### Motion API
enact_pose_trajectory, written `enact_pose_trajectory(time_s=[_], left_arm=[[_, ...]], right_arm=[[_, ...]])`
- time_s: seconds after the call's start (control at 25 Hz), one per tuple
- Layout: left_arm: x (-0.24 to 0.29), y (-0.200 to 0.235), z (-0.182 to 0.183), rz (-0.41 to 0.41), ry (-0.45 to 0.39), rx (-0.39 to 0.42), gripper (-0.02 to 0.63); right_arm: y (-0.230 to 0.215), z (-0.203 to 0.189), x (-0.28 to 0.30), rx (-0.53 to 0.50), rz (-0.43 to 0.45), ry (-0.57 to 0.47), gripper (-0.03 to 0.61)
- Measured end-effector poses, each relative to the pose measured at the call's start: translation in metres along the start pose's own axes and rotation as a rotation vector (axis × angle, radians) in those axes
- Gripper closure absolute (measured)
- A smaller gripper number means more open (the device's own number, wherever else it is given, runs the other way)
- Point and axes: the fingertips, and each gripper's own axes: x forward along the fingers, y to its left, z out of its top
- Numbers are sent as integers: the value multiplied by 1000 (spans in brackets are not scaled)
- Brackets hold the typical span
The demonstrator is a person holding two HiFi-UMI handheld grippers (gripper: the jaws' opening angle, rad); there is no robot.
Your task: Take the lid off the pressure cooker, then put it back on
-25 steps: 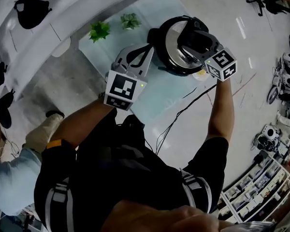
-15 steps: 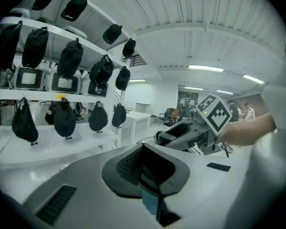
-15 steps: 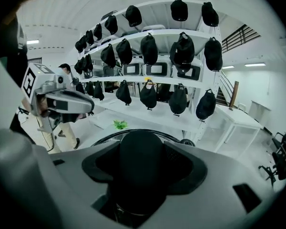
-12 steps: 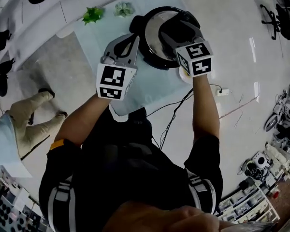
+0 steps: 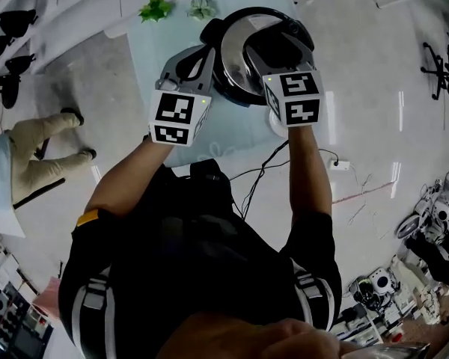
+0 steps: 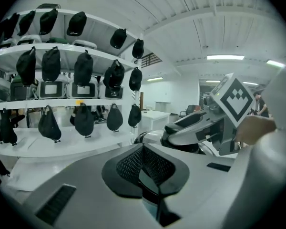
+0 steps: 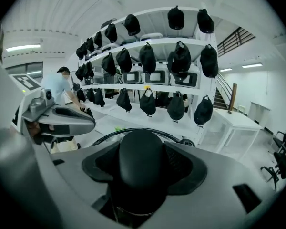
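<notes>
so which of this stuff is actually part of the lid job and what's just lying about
Part of the job:
- pressure cooker
- lid handle, clamped in the right gripper
- left gripper, shut, beside the pot

Just lying about:
- green plant and paler plant on the table
- black caps hanging on the shelves

A robotics lab hall is indicated. Curved white shelves (image 7: pixel 148 49) are hung with rows of black caps (image 7: pixel 177 56). Robot parts (image 5: pixel 441 204) are spread over the polished floor (image 5: pixel 374 88). Strip lights (image 6: pixel 225 57) and white tables (image 7: pixel 236 120) are installed.
</notes>
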Motion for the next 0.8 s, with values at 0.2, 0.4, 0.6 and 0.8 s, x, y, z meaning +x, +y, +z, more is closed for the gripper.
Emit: enact_pose_trajectory(time_s=[0.2,0.4,0.6,0.8], left_arm=[[-19,-2,17,45,-35,8,606],[-54,-2,29,82,-69,10,606],[-86,2,34,98,-81,11,606],[-110,2,30,93,-89,4,606]], right_arm=[[11,22,-31,-60,62,-47,290],[30,27,-56,-73,76,-59,290],[49,23,-77,-68,58,-50,290],[70,17,-92,-67,45,-38,290]])
